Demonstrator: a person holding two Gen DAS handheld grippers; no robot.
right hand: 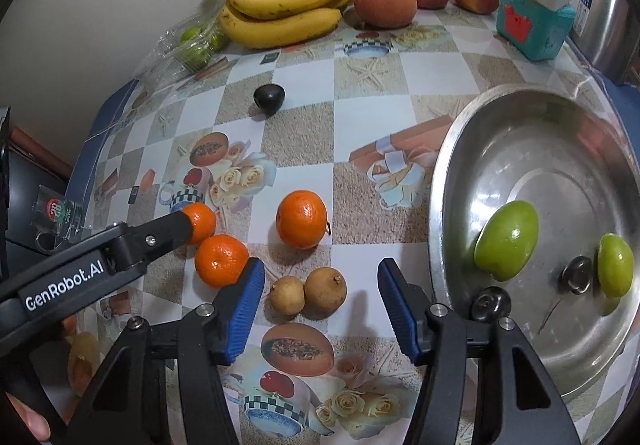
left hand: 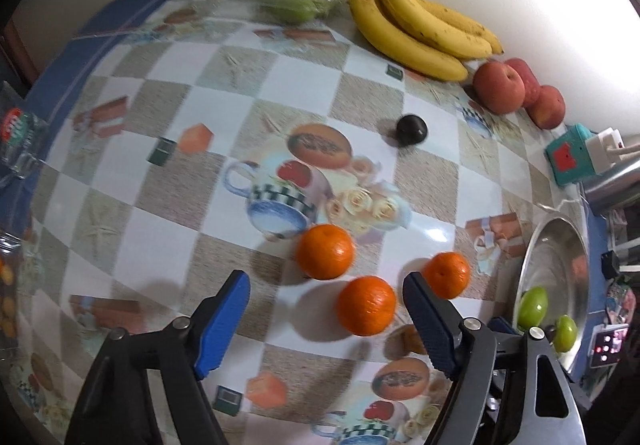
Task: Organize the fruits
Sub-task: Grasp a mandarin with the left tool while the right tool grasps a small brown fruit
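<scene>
Now three oranges (left hand: pixel 366 305) lay together on the desk (left hand: pixel 280 85), the nearest one between the pads of the left tool (left hand: pixel 326 319), untouched. At 3 o'clock the right tool (right hand: pixel 320 309) stood half-wide over two brown fruits (right hand: pixel 308 291), gripping nothing.

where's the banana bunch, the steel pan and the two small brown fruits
banana bunch (right hand: pixel 280 11), right wrist view, middle of the bunch
steel pan (right hand: pixel 532 149), right wrist view, bare inner wall
two small brown fruits (right hand: pixel 325 293), right wrist view, on the larger one
</scene>
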